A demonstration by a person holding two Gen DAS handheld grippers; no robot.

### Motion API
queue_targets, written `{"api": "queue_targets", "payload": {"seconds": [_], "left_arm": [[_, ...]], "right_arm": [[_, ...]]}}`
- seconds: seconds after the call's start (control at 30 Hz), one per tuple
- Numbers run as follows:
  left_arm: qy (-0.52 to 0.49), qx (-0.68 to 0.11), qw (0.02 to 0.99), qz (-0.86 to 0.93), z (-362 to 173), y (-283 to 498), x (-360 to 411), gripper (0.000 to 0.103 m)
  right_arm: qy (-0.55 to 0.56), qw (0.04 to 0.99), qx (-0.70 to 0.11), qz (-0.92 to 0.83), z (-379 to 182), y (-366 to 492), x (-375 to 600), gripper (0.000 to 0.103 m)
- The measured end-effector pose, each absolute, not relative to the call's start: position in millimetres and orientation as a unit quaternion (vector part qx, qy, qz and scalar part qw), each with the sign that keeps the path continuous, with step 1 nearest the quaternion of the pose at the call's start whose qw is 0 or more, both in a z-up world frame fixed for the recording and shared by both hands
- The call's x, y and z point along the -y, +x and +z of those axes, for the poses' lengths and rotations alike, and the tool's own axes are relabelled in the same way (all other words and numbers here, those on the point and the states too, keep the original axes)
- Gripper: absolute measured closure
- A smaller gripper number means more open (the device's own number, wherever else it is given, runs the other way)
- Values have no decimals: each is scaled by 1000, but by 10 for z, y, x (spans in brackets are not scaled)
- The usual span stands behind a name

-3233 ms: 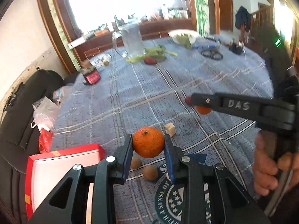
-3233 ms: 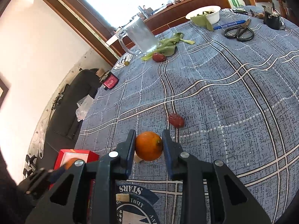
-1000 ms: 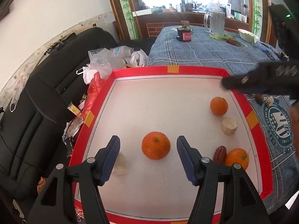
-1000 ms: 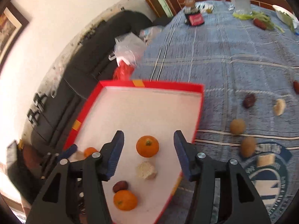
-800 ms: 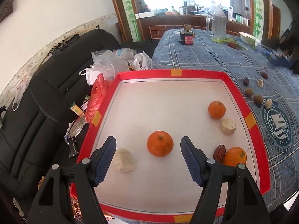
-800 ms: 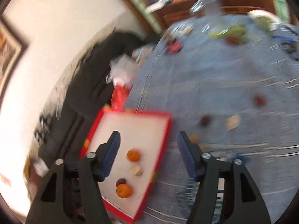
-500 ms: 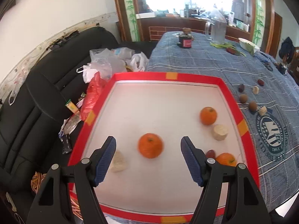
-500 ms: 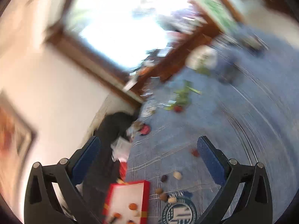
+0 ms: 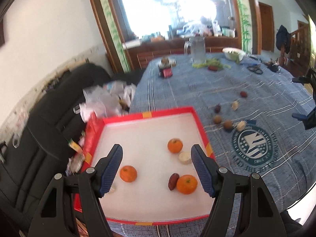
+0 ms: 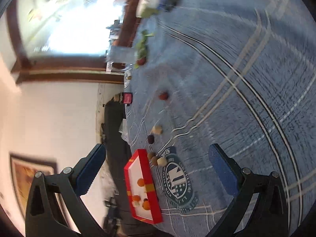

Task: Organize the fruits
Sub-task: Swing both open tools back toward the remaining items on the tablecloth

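Observation:
A red-rimmed white tray (image 9: 199, 122) lies at the table's near left corner. It holds three oranges (image 9: 175, 145), a dark date (image 9: 173, 181) and pale fruit pieces (image 9: 184, 157). My left gripper (image 9: 157, 167) hangs open and empty above the tray. On the blue cloth beyond the tray lie small brown fruits (image 9: 228, 124), pale chunks (image 9: 235, 105) and a red date (image 9: 243, 94). My right gripper (image 10: 158, 175) is open, empty, raised high and rolled sideways; far below it sits the tray (image 10: 150, 189). Its blue pads also show at the right edge of the left wrist view.
A glass pitcher (image 9: 196, 48), green leaves (image 9: 209, 64), a white bowl (image 9: 233, 53), scissors (image 9: 255, 70) and a small red jar (image 9: 166, 71) stand at the table's far end. A black sofa (image 9: 39, 138) with plastic bags (image 9: 102, 102) lies left of the table.
Both grippers let go of their oranges in the tray and opened. The left one has drawn back and up. The right one has swung high above the table and rolled sideways.

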State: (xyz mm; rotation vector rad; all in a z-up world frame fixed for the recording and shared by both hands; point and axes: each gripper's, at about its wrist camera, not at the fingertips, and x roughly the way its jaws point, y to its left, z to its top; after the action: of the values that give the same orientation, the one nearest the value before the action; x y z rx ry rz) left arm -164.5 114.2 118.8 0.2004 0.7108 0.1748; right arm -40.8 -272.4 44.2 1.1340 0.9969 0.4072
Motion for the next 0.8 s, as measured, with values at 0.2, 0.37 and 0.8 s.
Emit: {"api": "queue_targets", "payload": {"seconds": [0.2,0.37,0.8], "left_arm": [[115,-272,950,100,1659,-1899,-1020,31],[122,-183,971,95,2326,-2055,-865,27],[83,-80,991,61,3495,-1804,-552,0]], "right_arm": [[353,844,-349,204,1694,-812,2553,0],[254,912,-247,205,2661,-1248,2542,0],[82,974,-144,152,4339,-1864,2799,0]]}}
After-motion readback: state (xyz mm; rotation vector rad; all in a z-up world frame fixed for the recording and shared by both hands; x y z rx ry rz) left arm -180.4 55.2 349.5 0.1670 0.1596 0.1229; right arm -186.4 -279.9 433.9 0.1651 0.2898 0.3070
